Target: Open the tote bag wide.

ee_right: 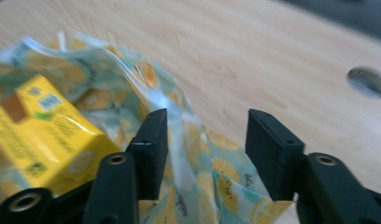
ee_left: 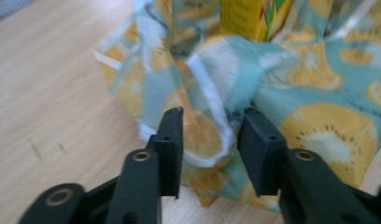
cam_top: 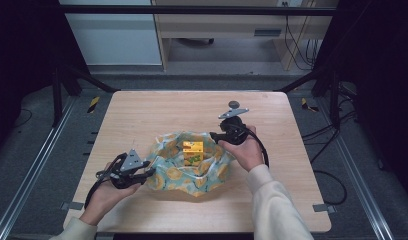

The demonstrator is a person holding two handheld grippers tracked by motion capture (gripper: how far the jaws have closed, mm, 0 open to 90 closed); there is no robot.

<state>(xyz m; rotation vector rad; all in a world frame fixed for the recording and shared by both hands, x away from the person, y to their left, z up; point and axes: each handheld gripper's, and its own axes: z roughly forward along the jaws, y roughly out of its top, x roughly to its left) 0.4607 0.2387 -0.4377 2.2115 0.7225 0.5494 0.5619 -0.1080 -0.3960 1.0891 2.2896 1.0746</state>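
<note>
A crumpled bag (cam_top: 189, 167) of thin plastic, pale teal with yellow lemon slices printed on it, sits on the wooden bench (cam_top: 142, 112) a little toward six o'clock from the bench's middle. A yellow carton (cam_top: 193, 151) stands upright inside the bag's open mouth.

The left gripper (cam_top: 148, 172) lies at the bag's nine o'clock edge, held in the person's left hand (cam_top: 109, 192). In the left gripper view its jaws stand apart, released, with a raised fold of the bag (ee_left: 212, 116) between them; the fold lies against the one jaw, while contact with the other cannot be told.

The right gripper (cam_top: 215, 136) is at the bag's two o'clock rim, held in the right hand (cam_top: 247, 150), a cream sleeve (cam_top: 274, 205) behind it. In the right gripper view its jaws are also spread, straddling the upturned rim of the bag (ee_right: 179, 135) without pinching it, and the carton (ee_right: 44, 135) shows at nine o'clock of the jaws. A round hole (ee_right: 367, 81) in the bench top appears at two o'clock in that view.
</note>
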